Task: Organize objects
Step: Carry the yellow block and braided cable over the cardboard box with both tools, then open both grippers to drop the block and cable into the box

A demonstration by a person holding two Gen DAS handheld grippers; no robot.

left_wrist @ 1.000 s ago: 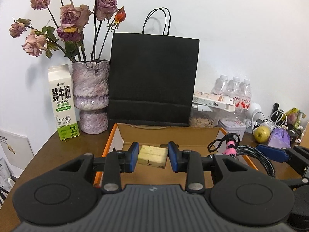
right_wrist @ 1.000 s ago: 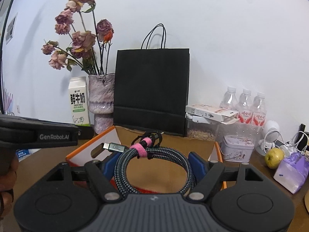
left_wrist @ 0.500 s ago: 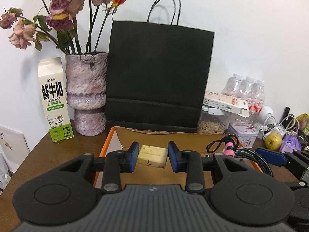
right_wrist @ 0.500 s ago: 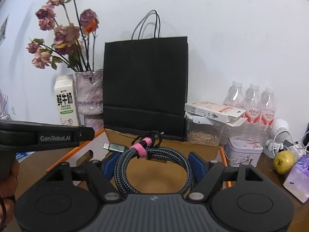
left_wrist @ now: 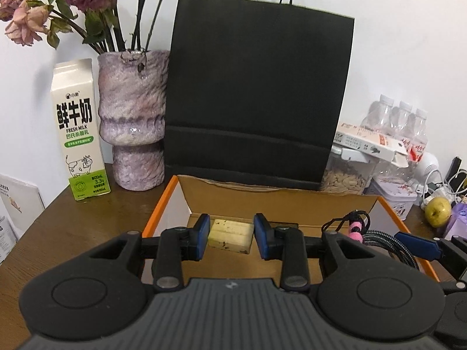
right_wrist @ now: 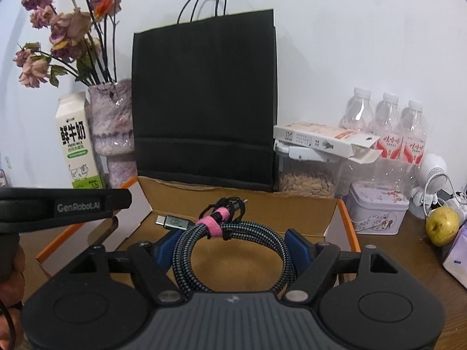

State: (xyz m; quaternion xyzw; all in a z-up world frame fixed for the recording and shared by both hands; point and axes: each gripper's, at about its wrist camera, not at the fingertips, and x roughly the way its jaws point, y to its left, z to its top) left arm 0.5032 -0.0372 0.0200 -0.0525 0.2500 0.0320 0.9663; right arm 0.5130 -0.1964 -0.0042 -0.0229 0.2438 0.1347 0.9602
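Cluttered brown table (left_wrist: 58,227); both grippers hover over an open cardboard box (left_wrist: 280,204). Left gripper (left_wrist: 232,236) clamps a yellow block (left_wrist: 230,232), right gripper (right_wrist: 233,242) pinches a coiled cable (right_wrist: 230,236). Lower each fully inside before releasing.

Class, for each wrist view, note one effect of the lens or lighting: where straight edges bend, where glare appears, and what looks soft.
Left wrist view: the black bag bulges from fisheye distortion, a small glare spot sits on the vase, the corners darken. Right wrist view: the bag's sides lean, the bottles look washed out against the bright wall, the cable stays sharp.
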